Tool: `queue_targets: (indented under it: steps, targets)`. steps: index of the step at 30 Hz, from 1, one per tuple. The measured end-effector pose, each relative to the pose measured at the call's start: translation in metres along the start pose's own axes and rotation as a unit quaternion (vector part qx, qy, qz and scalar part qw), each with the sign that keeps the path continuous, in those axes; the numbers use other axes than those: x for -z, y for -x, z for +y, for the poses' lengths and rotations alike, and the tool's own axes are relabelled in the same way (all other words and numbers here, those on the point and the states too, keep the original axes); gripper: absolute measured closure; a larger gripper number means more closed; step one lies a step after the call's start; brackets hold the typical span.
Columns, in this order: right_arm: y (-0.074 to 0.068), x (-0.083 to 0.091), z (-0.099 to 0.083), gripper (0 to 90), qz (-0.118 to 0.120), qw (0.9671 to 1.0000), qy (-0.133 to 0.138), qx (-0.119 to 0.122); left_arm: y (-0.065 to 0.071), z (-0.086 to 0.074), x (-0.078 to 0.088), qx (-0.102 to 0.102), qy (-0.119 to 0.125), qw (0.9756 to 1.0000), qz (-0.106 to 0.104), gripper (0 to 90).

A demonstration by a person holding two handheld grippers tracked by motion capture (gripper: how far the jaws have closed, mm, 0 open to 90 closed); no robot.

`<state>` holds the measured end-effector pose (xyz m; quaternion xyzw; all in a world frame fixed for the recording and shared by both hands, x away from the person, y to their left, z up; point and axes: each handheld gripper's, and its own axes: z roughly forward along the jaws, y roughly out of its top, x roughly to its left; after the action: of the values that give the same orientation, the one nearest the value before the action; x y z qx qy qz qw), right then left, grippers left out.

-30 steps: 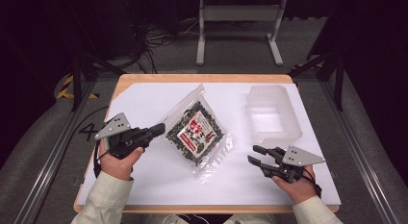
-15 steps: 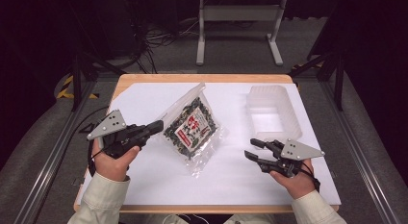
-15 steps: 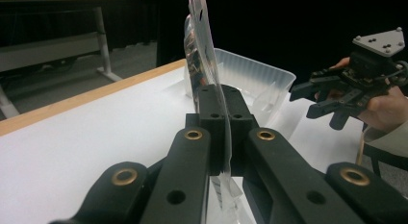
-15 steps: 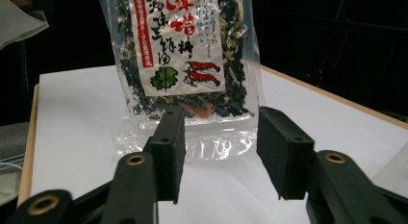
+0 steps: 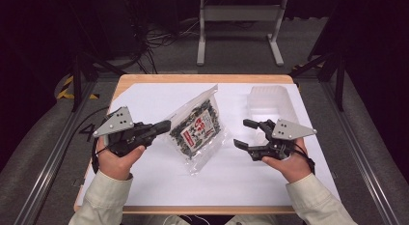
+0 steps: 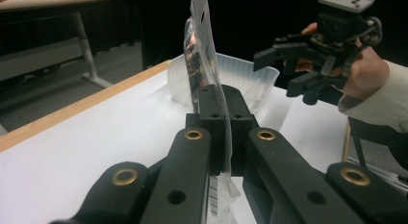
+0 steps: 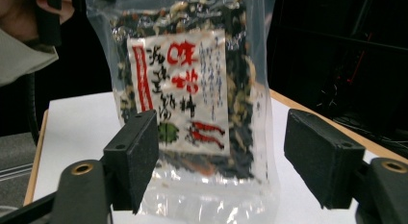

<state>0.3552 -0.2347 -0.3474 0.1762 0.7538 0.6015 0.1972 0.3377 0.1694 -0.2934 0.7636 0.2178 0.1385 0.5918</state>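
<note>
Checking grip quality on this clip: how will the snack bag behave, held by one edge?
The bag is probably floppy: thin clear film, pinched at one edge by the left claw, sagging at the far end. Likely light: loose dried bits. The glossy film may slip.

Dim room [image 5: 58, 36], perhaps grey floor [image 5: 169, 61]

We count one clear bag [image 5: 197, 129] of dried food with one printed label [image 7: 185, 101]. One clear plastic tray [image 5: 270, 100]. One table [image 5: 159, 79], one white sheet [image 5: 231, 172] on it. Two grippers: left gripper [image 5: 161, 127], right gripper [image 5: 243, 133]. Two hands, two sleeves.
</note>
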Motion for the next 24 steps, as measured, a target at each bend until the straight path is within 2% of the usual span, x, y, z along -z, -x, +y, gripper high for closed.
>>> queue_targets:
  steps: [7, 15, 24]
  targets:
    - [0.006, -0.009, 0.017, 24.3, 0.010, 0.9999, 0.000, 0.002, 0.007, 0.006, -0.002, -0.016, 0.009, 0.9997, -0.014, 89.8]
    - [0.008, -0.026, 0.029, 20.9, 0.025, 0.9997, 0.000, 0.002, 0.015, 0.011, -0.001, -0.020, 0.026, 0.9991, -0.027, 89.9]
    - [0.009, -0.038, 0.046, 16.0, 0.068, 0.9976, 0.012, 0.000, 0.024, 0.016, 0.000, -0.032, 0.037, 0.9980, -0.039, 89.8]
